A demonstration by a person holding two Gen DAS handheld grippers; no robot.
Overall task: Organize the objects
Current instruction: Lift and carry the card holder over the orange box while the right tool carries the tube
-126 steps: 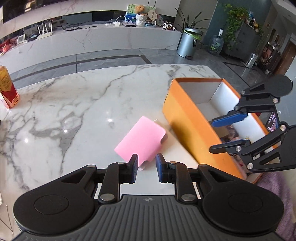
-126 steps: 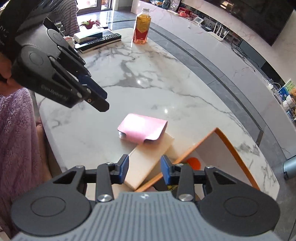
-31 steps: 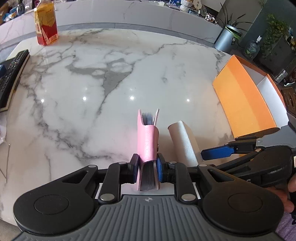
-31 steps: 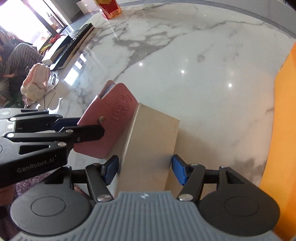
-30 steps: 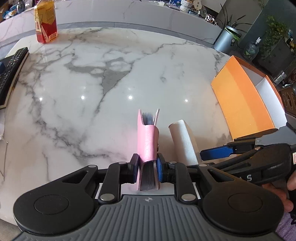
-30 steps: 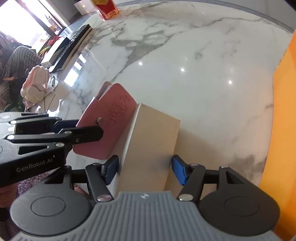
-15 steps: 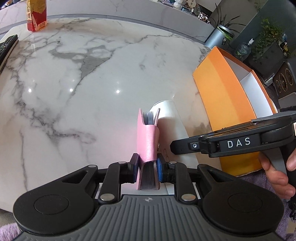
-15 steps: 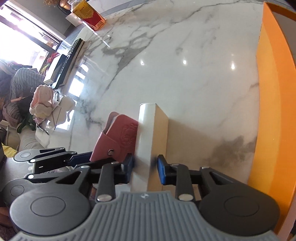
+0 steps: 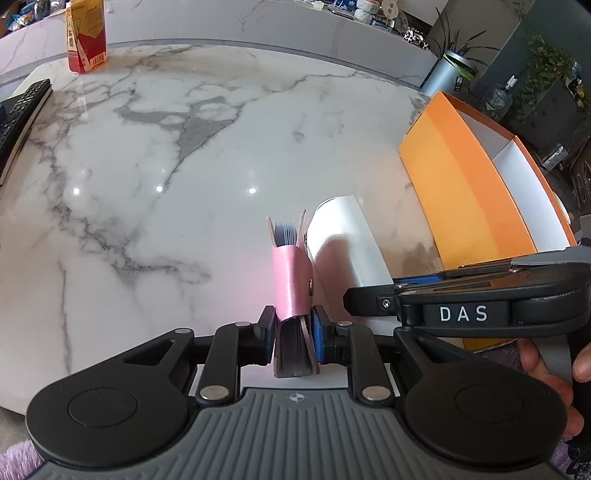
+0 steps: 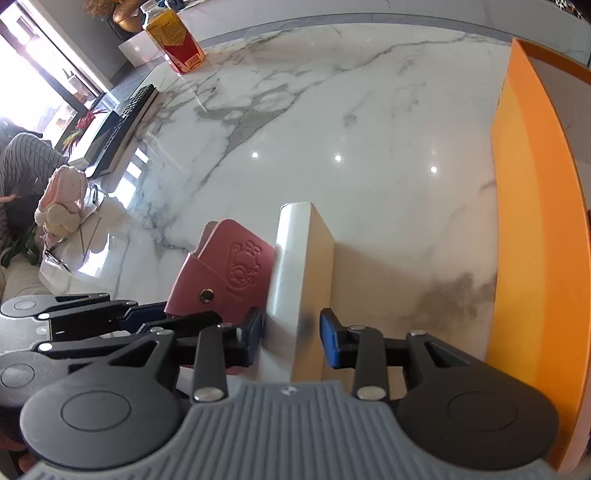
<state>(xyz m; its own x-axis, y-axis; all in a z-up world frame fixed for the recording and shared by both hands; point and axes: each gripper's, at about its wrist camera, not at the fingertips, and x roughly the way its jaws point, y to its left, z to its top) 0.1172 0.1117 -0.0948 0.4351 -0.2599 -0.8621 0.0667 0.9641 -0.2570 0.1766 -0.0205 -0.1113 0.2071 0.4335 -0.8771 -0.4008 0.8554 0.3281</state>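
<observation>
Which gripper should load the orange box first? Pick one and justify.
Probably right. The right gripper, around the white box, sits nearer the orange box; the left gripper, clamping the pink card holder, is farther.

White marble table [image 9: 155,155], grey-veined and glossy. At far left corner, a red-and-yellow bottle [image 9: 86,35]. Along left edge, a black keyboard [image 9: 18,114]. At right edge, an open orange box [image 9: 469,192]. Near front edge, a white box [image 9: 347,240], standing on edge just beside the orange one.
</observation>
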